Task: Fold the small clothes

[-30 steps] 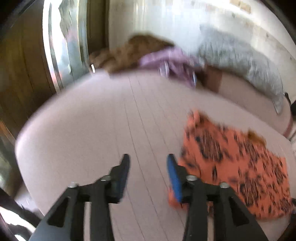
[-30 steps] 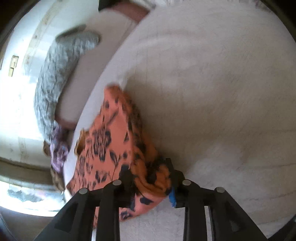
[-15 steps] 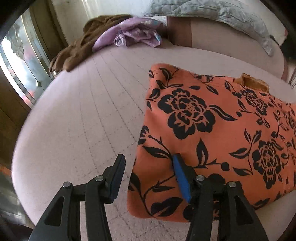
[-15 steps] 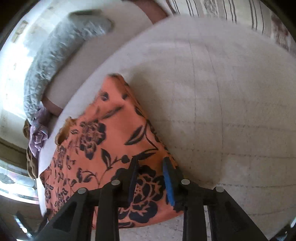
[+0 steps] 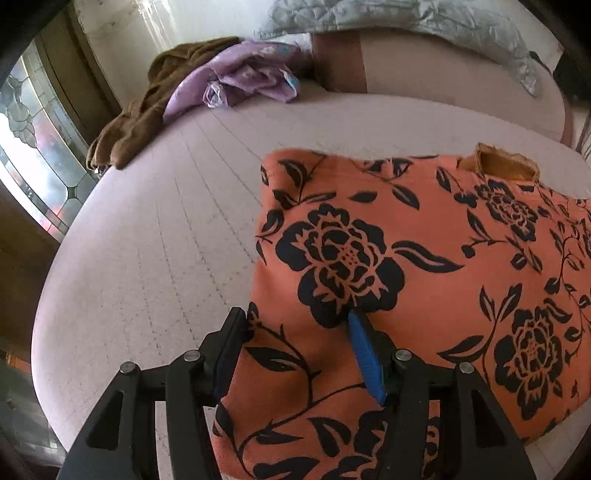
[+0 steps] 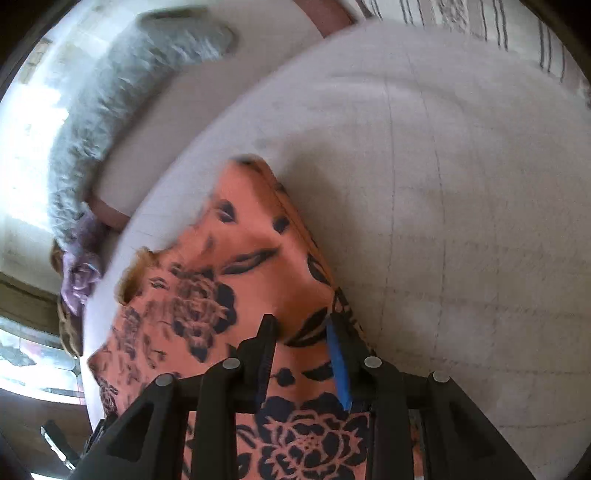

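One orange garment (image 5: 424, 280) printed with black roses and leaves lies flat on a pale, quilted bed (image 5: 155, 266) whose surface is stitched in a grid of faint lines. The cloth looks thin and smooth, with a mustard-coloured lining showing at one upturned edge.

Two black grippers are over it, each with one blue-padded finger. The left gripper (image 5: 295, 332) is low at the garment's near left corner, its jaws spread wide, with a soft rise of the fabric between them; whether the pads press on the cloth cannot be told. The right gripper (image 6: 301, 332) is at the opposite side of the garment, jaws narrower, with a raised ridge of the orange cloth between them; this view is blurred, so a firm pinch cannot be confirmed.

At the far end of the bed are two crumpled cloths, one brown (image 5: 147, 110) and one lilac (image 5: 247, 81), touching each other. Behind them lies one grey quilted cover (image 5: 424, 22), puffy and wrinkled, over a beige bolster (image 5: 443, 81).
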The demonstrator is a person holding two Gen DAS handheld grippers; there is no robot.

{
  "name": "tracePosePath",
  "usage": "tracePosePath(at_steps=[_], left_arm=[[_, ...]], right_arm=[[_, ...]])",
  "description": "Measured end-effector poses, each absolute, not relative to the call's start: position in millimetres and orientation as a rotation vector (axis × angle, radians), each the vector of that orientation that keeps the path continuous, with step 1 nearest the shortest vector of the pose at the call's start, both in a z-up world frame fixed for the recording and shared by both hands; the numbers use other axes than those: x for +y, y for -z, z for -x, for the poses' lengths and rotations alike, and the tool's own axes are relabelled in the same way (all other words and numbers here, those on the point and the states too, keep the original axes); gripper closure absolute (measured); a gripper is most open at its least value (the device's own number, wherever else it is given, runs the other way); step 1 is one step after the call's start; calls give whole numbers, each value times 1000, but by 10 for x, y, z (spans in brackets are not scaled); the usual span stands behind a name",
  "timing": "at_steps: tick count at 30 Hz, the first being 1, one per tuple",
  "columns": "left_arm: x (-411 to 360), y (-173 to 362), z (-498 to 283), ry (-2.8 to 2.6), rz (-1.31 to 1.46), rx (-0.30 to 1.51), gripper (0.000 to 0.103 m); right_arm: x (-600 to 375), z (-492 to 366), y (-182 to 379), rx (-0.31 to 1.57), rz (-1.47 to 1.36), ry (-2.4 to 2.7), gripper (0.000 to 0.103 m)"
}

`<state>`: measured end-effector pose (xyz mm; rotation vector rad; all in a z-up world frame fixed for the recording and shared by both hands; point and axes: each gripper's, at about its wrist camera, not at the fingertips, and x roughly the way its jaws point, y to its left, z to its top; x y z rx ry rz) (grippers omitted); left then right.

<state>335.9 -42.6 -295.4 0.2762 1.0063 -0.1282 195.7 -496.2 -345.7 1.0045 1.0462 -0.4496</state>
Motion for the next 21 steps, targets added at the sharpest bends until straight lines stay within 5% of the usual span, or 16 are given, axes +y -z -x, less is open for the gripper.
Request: tracePosePath(at_steps=[12, 14, 15, 19, 21], left_arm=[[-115, 2779, -3114, 186, -193, 986, 43], [-167, 2800, -3099, 192, -217, 991, 43], [-187, 2814, -3087, 194, -226, 996, 43], [-292, 2929, -3072, 185, -281, 1025, 43], [-312, 2946, -3083, 182, -285, 1023, 43]], right_arm=[[-5166, -1033, 3421, 986, -1268, 434, 67], [-5142, -992, 3451, 992, -1270, 422, 37], [-5129, -968, 3460, 987, -1272, 420, 36], [-5080, -977, 3479, 970, -1263, 393, 36], [-5032, -1045, 3514, 982, -1256, 364, 45]])
